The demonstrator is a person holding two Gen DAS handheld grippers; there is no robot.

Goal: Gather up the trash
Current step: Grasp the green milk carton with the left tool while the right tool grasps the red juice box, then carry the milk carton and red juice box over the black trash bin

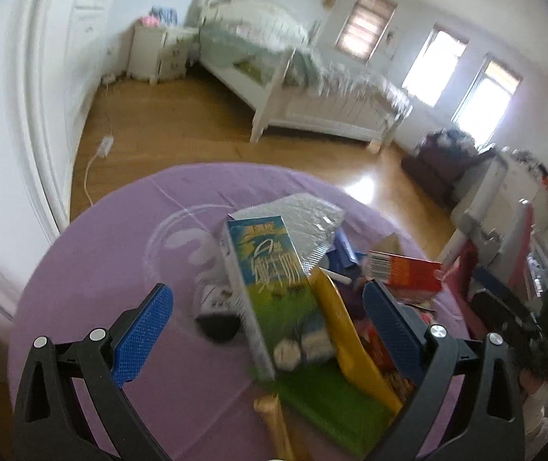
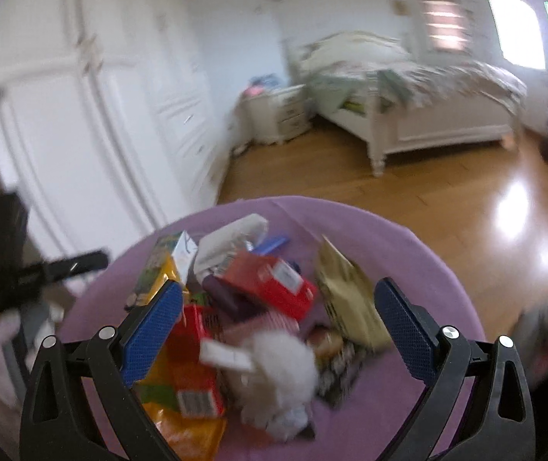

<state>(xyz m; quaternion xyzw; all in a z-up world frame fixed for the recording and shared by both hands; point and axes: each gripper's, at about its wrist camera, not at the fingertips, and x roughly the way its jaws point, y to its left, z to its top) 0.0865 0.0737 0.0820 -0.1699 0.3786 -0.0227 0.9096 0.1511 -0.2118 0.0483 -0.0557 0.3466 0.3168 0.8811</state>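
Note:
A pile of trash lies on a round table with a purple cloth (image 1: 93,269). In the left wrist view a blue-green milk carton (image 1: 274,288) stands tilted between the wide-apart fingers of my left gripper (image 1: 270,299), untouched by either pad. Beside it are a yellow wrapper (image 1: 347,342), a silver foil bag (image 1: 304,223) and a red box (image 1: 404,269). In the right wrist view my right gripper (image 2: 278,303) hangs open above a red box (image 2: 270,284), a white crumpled tissue (image 2: 278,368), a gold bag (image 2: 347,303) and an orange-red packet (image 2: 193,376).
A clear lid or plate (image 1: 181,238) rests on the cloth at the left. Beyond the table (image 2: 408,253) are wooden floor, a white bed (image 1: 312,88), a nightstand (image 1: 155,53) and white wardrobe doors (image 2: 82,115). The other gripper's black frame (image 2: 12,269) shows at left.

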